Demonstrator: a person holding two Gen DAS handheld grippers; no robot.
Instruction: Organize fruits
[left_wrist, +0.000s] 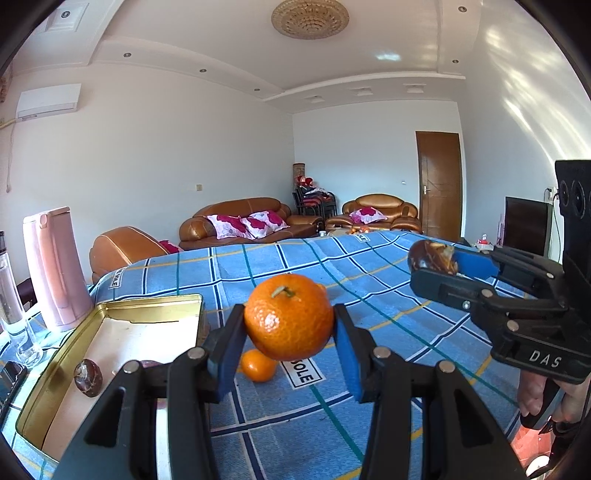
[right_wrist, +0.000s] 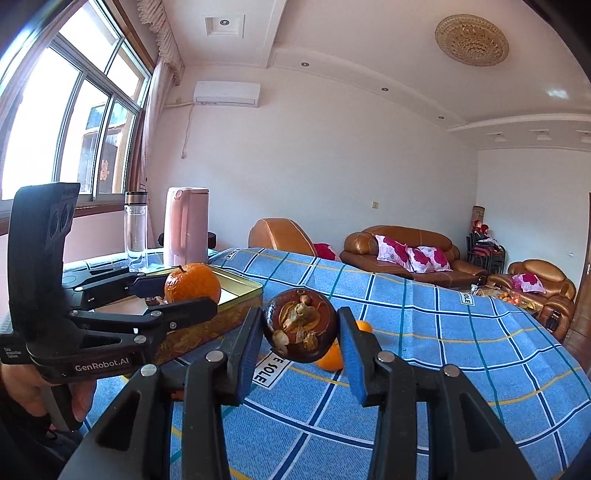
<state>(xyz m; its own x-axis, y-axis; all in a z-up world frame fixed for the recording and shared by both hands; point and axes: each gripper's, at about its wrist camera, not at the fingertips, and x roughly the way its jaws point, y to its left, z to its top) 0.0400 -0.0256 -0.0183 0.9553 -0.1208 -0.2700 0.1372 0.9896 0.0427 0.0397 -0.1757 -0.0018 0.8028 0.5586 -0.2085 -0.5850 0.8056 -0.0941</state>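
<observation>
Between left gripper (left_wrist: 290, 332) fingers: orange (left_wrist: 288, 317), clamped.

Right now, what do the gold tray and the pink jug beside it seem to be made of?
The tray looks like thin sheet metal, likely tinplate: glossy gold rim, rolled edge, and a printed pattern on its outer wall in the right wrist view. The pink jug looks like matte plastic, smooth and evenly coloured; whether its inside is metal cannot be told.
</observation>
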